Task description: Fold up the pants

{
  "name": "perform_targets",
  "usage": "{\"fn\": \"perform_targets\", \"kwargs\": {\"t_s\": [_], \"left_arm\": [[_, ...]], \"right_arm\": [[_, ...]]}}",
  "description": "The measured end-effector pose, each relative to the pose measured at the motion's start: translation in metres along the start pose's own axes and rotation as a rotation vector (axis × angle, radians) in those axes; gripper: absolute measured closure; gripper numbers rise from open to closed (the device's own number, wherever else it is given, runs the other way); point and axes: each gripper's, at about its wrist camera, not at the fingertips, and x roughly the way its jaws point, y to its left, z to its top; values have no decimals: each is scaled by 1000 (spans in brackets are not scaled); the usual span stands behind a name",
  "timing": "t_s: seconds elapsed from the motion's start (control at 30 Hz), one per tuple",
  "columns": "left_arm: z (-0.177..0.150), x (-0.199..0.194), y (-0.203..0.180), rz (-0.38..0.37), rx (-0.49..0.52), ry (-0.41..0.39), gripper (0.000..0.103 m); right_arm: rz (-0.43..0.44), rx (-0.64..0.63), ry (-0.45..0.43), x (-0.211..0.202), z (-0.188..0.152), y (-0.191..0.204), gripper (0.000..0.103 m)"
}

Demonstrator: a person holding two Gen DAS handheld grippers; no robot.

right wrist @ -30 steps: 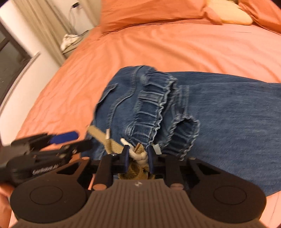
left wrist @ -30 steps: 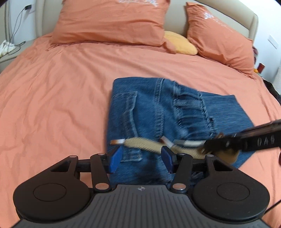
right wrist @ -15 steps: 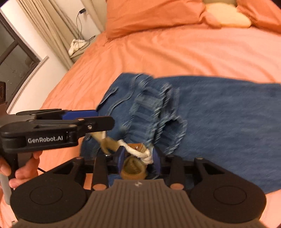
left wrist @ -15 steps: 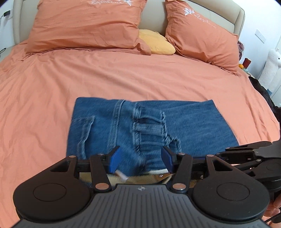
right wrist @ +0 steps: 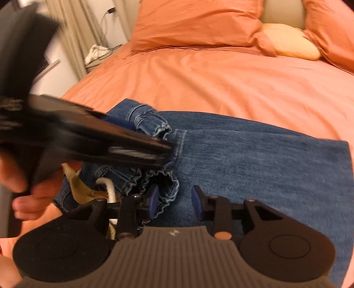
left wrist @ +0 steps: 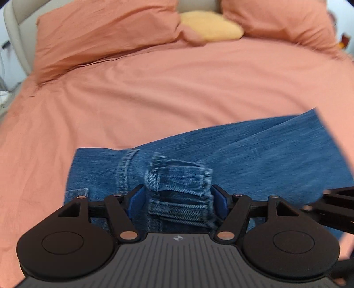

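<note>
bedspread (left wrist: 154, 93) – orange, lying across most of both frames | two orange pillows (left wrist: 106, 33) leaning at the top | yellow cushion (left wrist: 210, 26) sitting between them, top centre | curtain (right wrist: 73, 33) hanging upper left | white cloth (right wrist: 97, 53) – lying below it

A: Pants state?
B: Blue denim pants (right wrist: 254, 159) folded flat on the orange bed (right wrist: 221, 82), near its front edge. Gathered waistband (left wrist: 179, 177) bunched up at left end, beige drawstring (right wrist: 79, 186) hanging out.

Home bedroom, wide bed under orange cotton duvet (left wrist: 177, 93), matching orange pillows (right wrist: 194, 24) against far beige padded headboard (right wrist: 283, 11), pale curtains (right wrist: 73, 33) far left
</note>
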Motion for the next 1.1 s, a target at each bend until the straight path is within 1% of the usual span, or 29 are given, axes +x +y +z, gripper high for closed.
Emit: {"fn": "perform_targets", "kwargs": {"t_s": [0.03, 0.07, 0.17, 0.2, 0.27, 0.33, 0.43, 0.47, 0.53, 0.57, 0.6, 0.63, 0.7, 0.8, 0.83, 0.9, 1.0, 1.03, 1.07, 1.1], "left_arm": [[0, 5, -3, 24, 19, 6, 27], [-1, 9, -4, 32, 31, 6, 35], [-2, 6, 9, -26, -2, 3, 49], [-2, 2, 14, -51, -5, 1, 52], [-1, -9, 28, -102, -11, -3, 63], [0, -26, 41, -127, -7, -17, 71], [0, -52, 56, -194, 16, -35, 73], [0, -59, 59, -200, 24, -38, 73], [-3, -70, 63, -204, 42, -45, 74], [-4, -74, 63, -209, 53, -51, 74], [-6, -78, 63, -216, 66, -57, 74], [-9, -82, 62, -221, 80, -63, 74], [-13, -87, 61, -225, 105, -76, 75], [-18, -90, 58, -235, 129, -86, 75], [-19, -90, 58, -234, 134, -90, 75], [-21, -94, 59, -235, 134, -97, 75], [-24, -97, 62, -245, 144, -106, 75], [-25, -97, 62, -248, 146, -107, 75], [-25, -98, 63, -250, 148, -107, 75], [-25, -98, 63, -250, 152, -106, 75]], "right_arm": [[5, -21, 2, 7, 2, 1, 72], [3, -48, 5, 10, 2, 2, 72], [-4, -137, -2, 14, 0, 6, 72], [-5, -165, -9, 12, 1, 9, 72], [-3, -230, -25, 11, 1, 11, 67], [-9, -329, -45, 8, 0, 17, 64], [-32, -512, -55, 6, -5, 27, 64], [-29, -558, -56, 4, -6, 30, 64], [-11, -591, -44, 0, -6, 34, 67], [6, -563, -22, -1, -3, 33, 68], [35, -502, 0, -2, 1, 28, 74], [74, -423, 21, -5, 6, 23, 77], [124, -270, 30, -10, 12, 13, 76], [183, -81, 34, -12, 17, 4, 76], [174, -33, 39, -8, 17, 3, 76], [156, 75, 83, 9, 17, 2, 76], [194, 237, 108, 31, 9, -4, 75], [208, 278, 107, 35, 6, -4, 81], [209, 303, 101, 38, 6, -3, 94], [191, 301, 92, 42, 7, 0, 103]]}}
